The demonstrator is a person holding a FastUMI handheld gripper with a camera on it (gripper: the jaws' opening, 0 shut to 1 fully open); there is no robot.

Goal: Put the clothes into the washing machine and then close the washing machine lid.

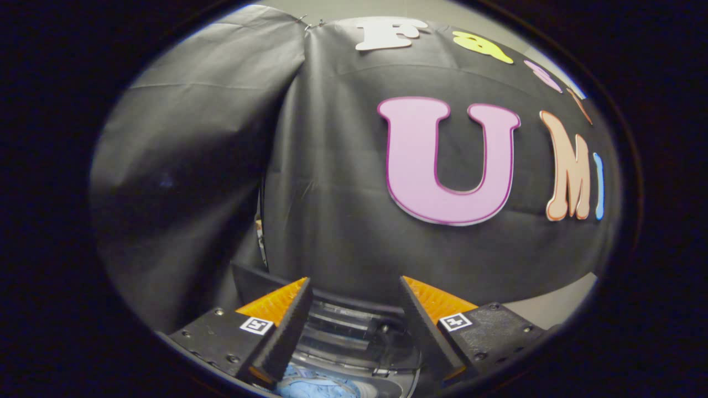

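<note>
Two black fingers (287, 326) of the hand-held gripper (355, 293) stood spread wide apart, released and grasping nothing; each carried an orange wedge on its outer side and a small square marker on the block behind it. Between the fingers, and somewhat below them, lay the open top of the washing machine (354, 331), its dark rear rim running across the gap from finger to finger. Its lid (251, 282) seemed to be raised, a dark panel standing up just behind the left finger, though little of it could be made out. Inside the opening, clear ribbed plastic of the tub curved round beneath the fingertips. Low in that opening, close under the left finger, lay the clothes (312, 387): a crumpled piece of light blue fabric, already down in the machine, touching neither finger as far as could be told. How much fabric there was could not be judged, since most of it was hidden by the left finger. Beyond the fingers hung the black cloth wall (332, 182) of the booth, drawn into a deep fold to the left of centre where two sheets met, with a narrow slit showing near the bottom of that seam. A pale strip of surface (553, 304) showed beyond the right finger, beneath the cloth's lower hem
</note>
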